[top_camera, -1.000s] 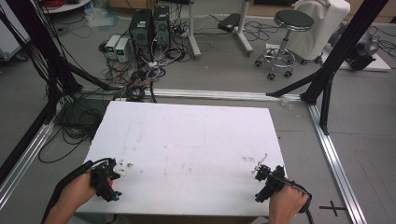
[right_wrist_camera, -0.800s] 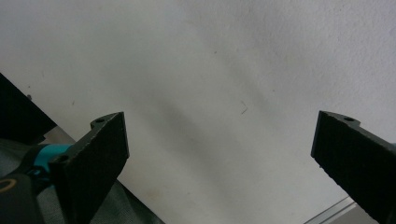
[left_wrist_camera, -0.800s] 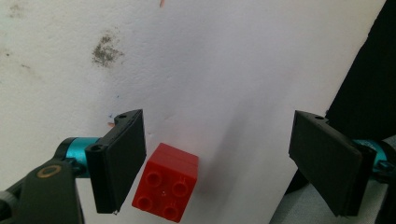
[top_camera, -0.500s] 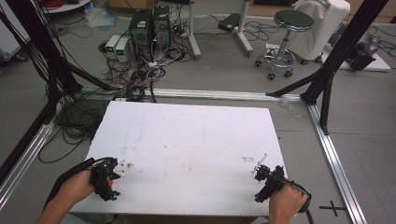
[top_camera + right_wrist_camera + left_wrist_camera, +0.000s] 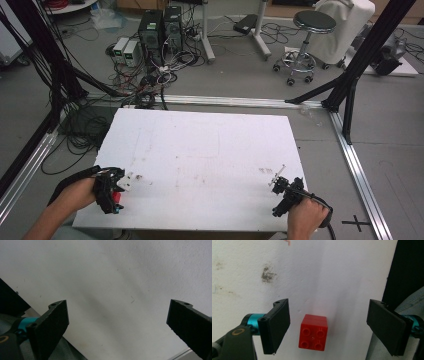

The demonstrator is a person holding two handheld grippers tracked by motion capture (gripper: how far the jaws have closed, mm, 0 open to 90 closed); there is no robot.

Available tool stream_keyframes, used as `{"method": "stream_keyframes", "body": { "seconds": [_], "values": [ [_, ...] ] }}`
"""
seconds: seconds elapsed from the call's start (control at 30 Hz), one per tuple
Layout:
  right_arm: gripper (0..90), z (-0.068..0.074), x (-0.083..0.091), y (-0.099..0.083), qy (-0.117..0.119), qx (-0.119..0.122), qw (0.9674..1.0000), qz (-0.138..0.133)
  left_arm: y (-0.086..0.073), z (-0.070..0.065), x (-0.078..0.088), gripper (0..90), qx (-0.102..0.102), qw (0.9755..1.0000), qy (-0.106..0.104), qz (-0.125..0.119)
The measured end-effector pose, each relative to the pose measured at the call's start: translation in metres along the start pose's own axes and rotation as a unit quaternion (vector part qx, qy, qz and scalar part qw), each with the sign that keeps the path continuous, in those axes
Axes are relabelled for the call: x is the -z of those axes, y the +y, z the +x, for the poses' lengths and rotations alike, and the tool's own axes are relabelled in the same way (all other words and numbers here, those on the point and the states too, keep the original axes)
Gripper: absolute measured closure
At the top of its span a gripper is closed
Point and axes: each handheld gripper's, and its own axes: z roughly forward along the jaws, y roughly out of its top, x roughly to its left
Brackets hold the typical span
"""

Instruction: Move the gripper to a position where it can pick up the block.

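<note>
Both tongs spread; left tongs (image 5: 322,327) straddle red brick (image 5: 314,332) near table (image 5: 210,145) edge

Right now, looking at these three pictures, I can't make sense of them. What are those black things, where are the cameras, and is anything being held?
No robot here: a person holds a two-jaw tool in each hand. The high view looks down on a white table; the left gripper sits at its near left corner, the right gripper at its near right. The other two pictures come from cameras riding on those tools, looking along their black jaws. In the left gripper view, a red studded brick lies on the table between the open jaws, nearer one jaw, touching neither. The right gripper's jaws are open too, over bare table. Nothing is held.
</note>
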Motion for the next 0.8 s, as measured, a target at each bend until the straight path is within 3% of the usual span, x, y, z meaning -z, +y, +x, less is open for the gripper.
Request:
{"method": "stream_keyframes", "body": {
  "seconds": [0.13,0.4,0.6,0.8],
  "values": [
    [3.3,0.001,0.0,0.0,0.002,-0.001,1.0,0.001,-0.004,0.002,0.001,19.2,-0.016,0.9998,0.003,0.011],
    [3.2,0.0,0.0,0.001,0.001,0.002,1.0,0.003,-0.014,0.008,0.0,19.2,-0.03,0.9992,0.009,0.024],
    [3.3,0.0,0.0,0.001,0.002,0.002,1.0,0.004,-0.02,0.011,-0.004,19.1,-0.043,0.9984,0.002,0.035],
    [3.2,0.001,-0.001,0.001,0.002,0.002,1.0,0.004,-0.024,0.013,-0.009,19.1,-0.044,0.9979,-0.003,0.048]
  ]
}}
